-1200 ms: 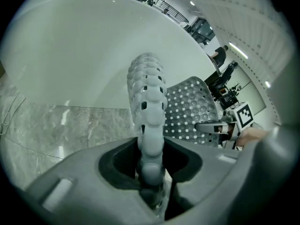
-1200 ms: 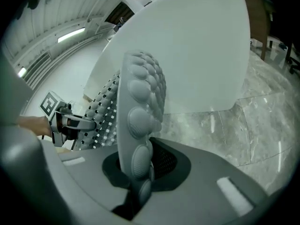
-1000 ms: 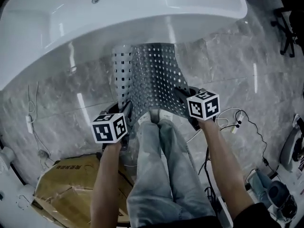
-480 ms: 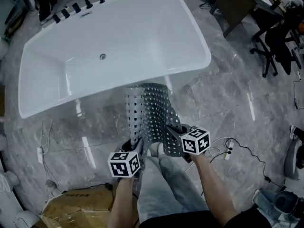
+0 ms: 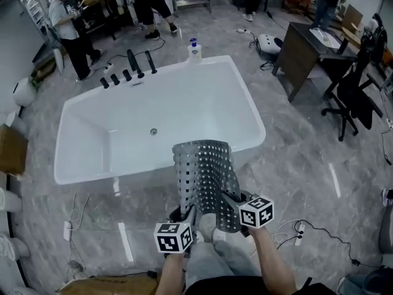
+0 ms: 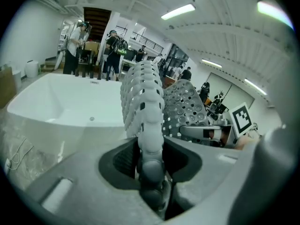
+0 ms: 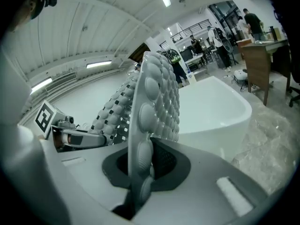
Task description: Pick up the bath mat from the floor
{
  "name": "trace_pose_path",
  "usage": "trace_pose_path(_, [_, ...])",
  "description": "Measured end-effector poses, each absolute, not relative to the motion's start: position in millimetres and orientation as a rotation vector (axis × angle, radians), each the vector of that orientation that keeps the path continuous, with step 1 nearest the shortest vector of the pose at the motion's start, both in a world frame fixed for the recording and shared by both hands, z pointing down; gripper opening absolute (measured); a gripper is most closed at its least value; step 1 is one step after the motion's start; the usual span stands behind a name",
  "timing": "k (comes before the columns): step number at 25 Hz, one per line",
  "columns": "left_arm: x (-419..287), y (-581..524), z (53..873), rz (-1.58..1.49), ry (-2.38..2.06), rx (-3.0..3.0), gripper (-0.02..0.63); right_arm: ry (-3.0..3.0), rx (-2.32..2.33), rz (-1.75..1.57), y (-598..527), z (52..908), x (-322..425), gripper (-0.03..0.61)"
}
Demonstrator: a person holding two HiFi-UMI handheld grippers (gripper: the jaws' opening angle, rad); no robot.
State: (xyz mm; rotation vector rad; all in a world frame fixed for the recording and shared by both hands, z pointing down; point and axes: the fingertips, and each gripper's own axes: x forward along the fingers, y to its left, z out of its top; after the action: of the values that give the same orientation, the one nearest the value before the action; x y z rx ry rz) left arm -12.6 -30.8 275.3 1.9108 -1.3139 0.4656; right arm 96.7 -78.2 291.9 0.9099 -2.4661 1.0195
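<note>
The grey perforated bath mat [image 5: 205, 180] hangs lifted off the floor, arching up in front of the person's legs. My left gripper [image 5: 184, 220] is shut on the mat's near left corner. In the left gripper view the bumpy mat edge [image 6: 146, 111] runs straight out from between the jaws. My right gripper [image 5: 236, 203] is shut on the near right corner. The right gripper view shows the mat [image 7: 150, 111] standing upright between the jaws. The mat's far end curls over towards the tub.
A white bathtub [image 5: 110, 158] fills the floor ahead, with black taps [image 5: 126, 72] and a soap bottle [image 5: 194, 50] on its far rim. A desk [image 5: 307, 48] and office chair [image 5: 353, 97] stand at right. People stand at the back. Cables [image 5: 319, 241] lie on the marble floor.
The head view has tilted up and away from the floor, so the whole tub and room show now. Both grippers have risen with the mat, which hangs higher.
</note>
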Motion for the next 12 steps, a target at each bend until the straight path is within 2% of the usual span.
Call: trace_pose_path(12, [-20, -90, 77, 0.284, -1.611, 2.203, 0.129, -2.795, 1.048, 0.553, -145, 70, 83, 0.021])
